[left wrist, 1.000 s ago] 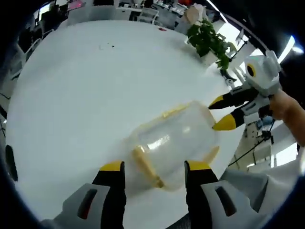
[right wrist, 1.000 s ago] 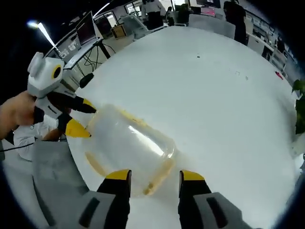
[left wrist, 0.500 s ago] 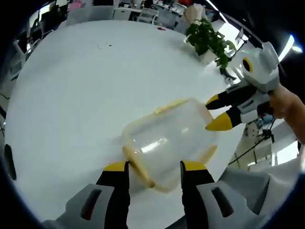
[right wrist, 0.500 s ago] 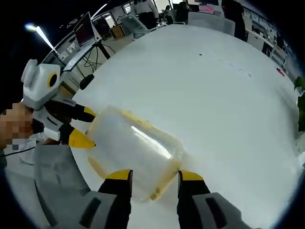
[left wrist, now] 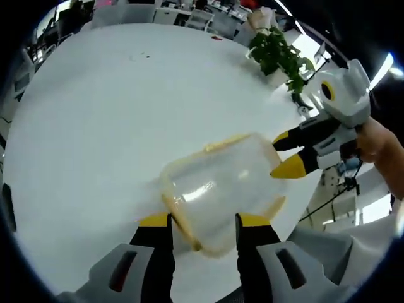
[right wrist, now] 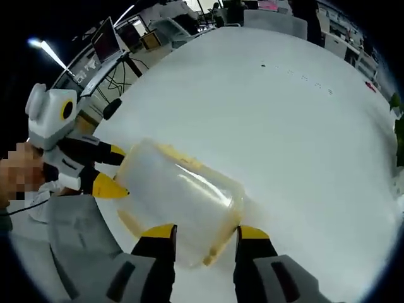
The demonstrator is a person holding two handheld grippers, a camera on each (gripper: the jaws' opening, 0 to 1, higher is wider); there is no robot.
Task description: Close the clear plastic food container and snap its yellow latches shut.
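1. In the left gripper view, the 2 jaws of the left gripper (left wrist: 201, 222) stand apart, 1 on each side of the near end of the clear plastic container (left wrist: 218, 188). Their yellow tips are close to its walls, but I cannot tell if they press on it.
2. In the right gripper view, the 2 jaws of the right gripper (right wrist: 206, 232) are also apart and straddle 1 end of the container (right wrist: 180, 199). Whether they touch the walls I cannot tell.
3. The container lies on the round white table (left wrist: 113, 107), near the edge that is closest to the person. The 2 grippers are at its opposite ends.
4. 1 yellow latch (left wrist: 183, 222) runs along the container end between the left jaws. Another yellow latch (left wrist: 226, 141) lies along the far long side.
5. In the left gripper view, the right gripper (left wrist: 285, 153) comes in from the right, with its yellow tips at the far end of the container, and a hand (left wrist: 379, 144) holds it.
6. In the right gripper view, the left gripper (right wrist: 115, 170) comes in from the left, and its tips are at the container's far end.
7. A green potted plant (left wrist: 278, 55) stands at the far edge of the table in the left gripper view.
8. A yellow latch (right wrist: 218, 247) shows between the right jaws at the container's near end.
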